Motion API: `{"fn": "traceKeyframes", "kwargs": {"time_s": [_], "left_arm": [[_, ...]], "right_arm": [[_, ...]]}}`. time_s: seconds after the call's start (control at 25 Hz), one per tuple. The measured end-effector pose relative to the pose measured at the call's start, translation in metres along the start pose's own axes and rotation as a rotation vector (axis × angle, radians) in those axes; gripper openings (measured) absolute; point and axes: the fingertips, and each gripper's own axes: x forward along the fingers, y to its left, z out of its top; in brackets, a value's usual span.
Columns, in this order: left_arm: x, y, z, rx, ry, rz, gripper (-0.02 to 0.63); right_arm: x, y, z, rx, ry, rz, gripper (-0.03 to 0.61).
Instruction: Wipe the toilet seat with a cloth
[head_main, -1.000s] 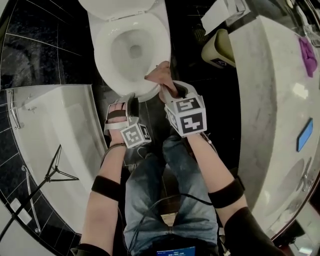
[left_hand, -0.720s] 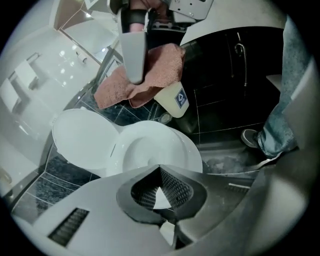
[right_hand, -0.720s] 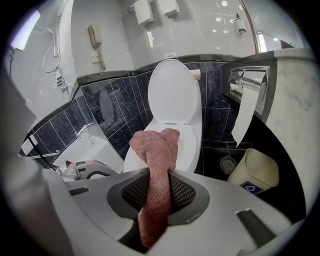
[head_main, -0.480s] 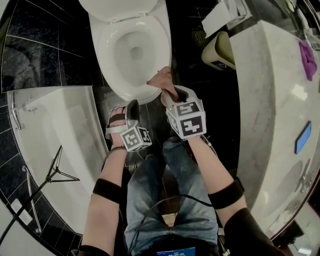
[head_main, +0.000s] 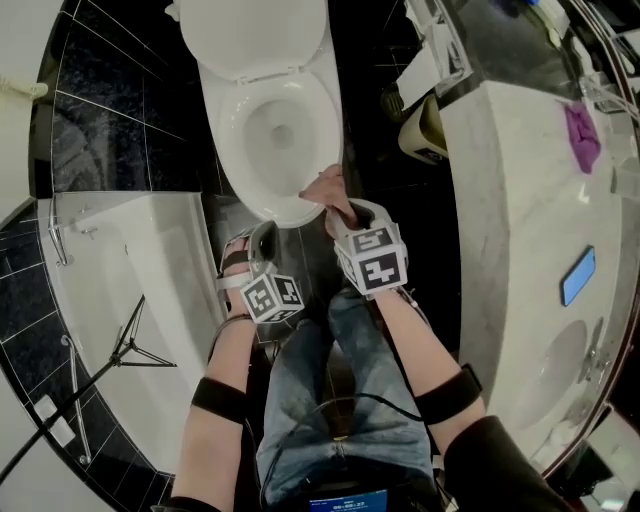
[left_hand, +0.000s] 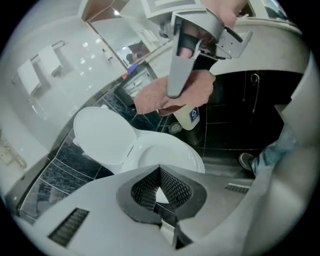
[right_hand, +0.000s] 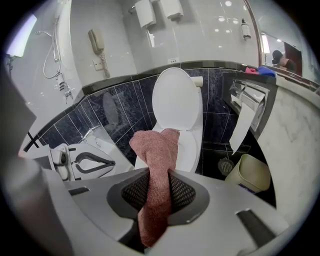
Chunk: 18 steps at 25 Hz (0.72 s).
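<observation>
Firmly clamped: cloth (right_hand: 156, 149) inside right hand-held gripper (right_hand: 159, 186).

And the left gripper (head_main: 263, 235) snaps its jaws together, nothing between them, and comes off the toilet (head_main: 224, 125) front rim, backing toward 6 o'clock. The right gripper (head_main: 340, 208) rises too, lifting the cloth (head_main: 322, 187) from the rim's 5 o'clock edge. The head view tips up, and more lid (head_main: 250, 35) shows at 12 o'clock.
</observation>
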Motion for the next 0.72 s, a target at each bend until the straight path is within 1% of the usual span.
{"fn": "traceKeyframes", "kwargs": {"time_s": [0.08, 0.2, 0.28, 0.36, 0.48, 0.56, 0.6, 0.72], "left_arm": [[-0.023, 0.018, 0.013, -0.072, -0.011, -0.001, 0.000], [-0.061, 0.051, 0.039, -0.244, -0.043, 0.006, 0.000], [-0.084, 0.068, 0.049, -0.323, -0.070, 0.007, 0.000], [-0.109, 0.082, 0.055, -0.374, -0.093, 0.003, 0.000], [-0.147, 0.103, 0.067, -0.409, -0.126, 0.006, 0.000], [-0.174, 0.117, 0.073, -0.447, -0.142, 0.013, 0.000], [-0.186, 0.125, 0.075, -0.482, -0.150, 0.017, 0.000], [-0.218, 0.148, 0.079, -0.626, -0.182, 0.027, 0.000]], "right_arm": [[-0.017, 0.008, 0.011, -0.013, 0.005, 0.011, 0.104], [-0.043, 0.020, 0.027, -0.036, 0.013, 0.029, 0.104], [-0.059, 0.029, 0.038, -0.047, 0.013, 0.037, 0.104], [-0.077, 0.037, 0.048, -0.057, 0.007, 0.046, 0.104], [-0.103, 0.047, 0.063, -0.081, -0.002, 0.062, 0.106], [-0.120, 0.053, 0.070, -0.097, -0.004, 0.071, 0.106], [-0.128, 0.056, 0.072, -0.104, -0.006, 0.077, 0.106], [-0.147, 0.062, 0.079, -0.118, -0.014, 0.097, 0.104]]}}
